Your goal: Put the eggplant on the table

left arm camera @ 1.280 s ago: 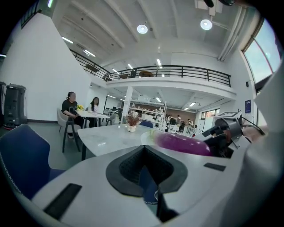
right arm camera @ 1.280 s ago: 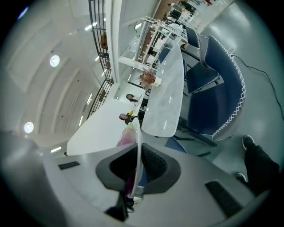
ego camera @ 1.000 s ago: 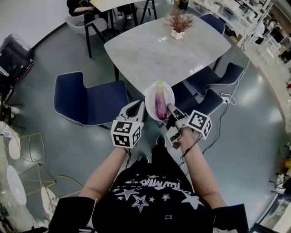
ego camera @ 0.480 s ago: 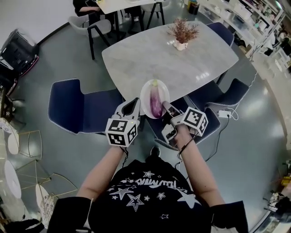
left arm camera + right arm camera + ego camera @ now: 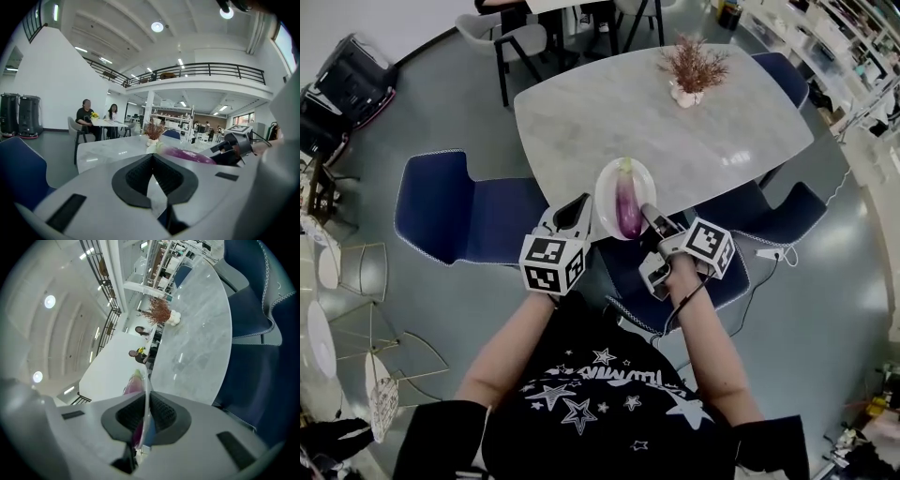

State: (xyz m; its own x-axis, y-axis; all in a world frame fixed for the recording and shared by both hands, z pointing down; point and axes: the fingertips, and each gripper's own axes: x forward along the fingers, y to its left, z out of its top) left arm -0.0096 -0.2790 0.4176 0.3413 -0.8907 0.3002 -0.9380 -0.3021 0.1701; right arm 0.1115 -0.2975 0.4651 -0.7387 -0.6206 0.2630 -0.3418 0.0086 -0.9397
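In the head view, each claw carries a cube with black-and-white square markers. The print on the person's star-covered shirt is too warped to read. Both forearms reach forward with bent elbows, and the 2 claws sit side by side. The right claw (image 5: pixel 649 214) holds the near right rim of a white plate (image 5: pixel 608 190). The eggplant (image 5: pixel 627 206) lies lengthwise on that plate, just left of this claw's tips. The left claw (image 5: pixel 577 208) hangs just left of the plate, apart from it. The plate straddles the near edge of the marble table (image 5: pixel 628 103), whose top ahead of both claws is bare up to a potted plant (image 5: pixel 692 66). 1 blue chair (image 5: pixel 459 211) stands left of the left claw.

In the left gripper view, the left claw (image 5: pixel 152 161) has its pads pressed together on nothing. The eggplant (image 5: pixel 187 154) and right claw (image 5: pixel 229 150) lie to its right, with the table (image 5: pixel 108 150) ahead.

In the right gripper view, the right claw (image 5: pixel 146 404) is clamped on the plate (image 5: pixel 148 380), seen edge-on. The eggplant (image 5: pixel 133 383) shows purple just left of that rim. The table (image 5: pixel 201 333) curves away ahead, and a second chair (image 5: pixel 262 380) is to the right.
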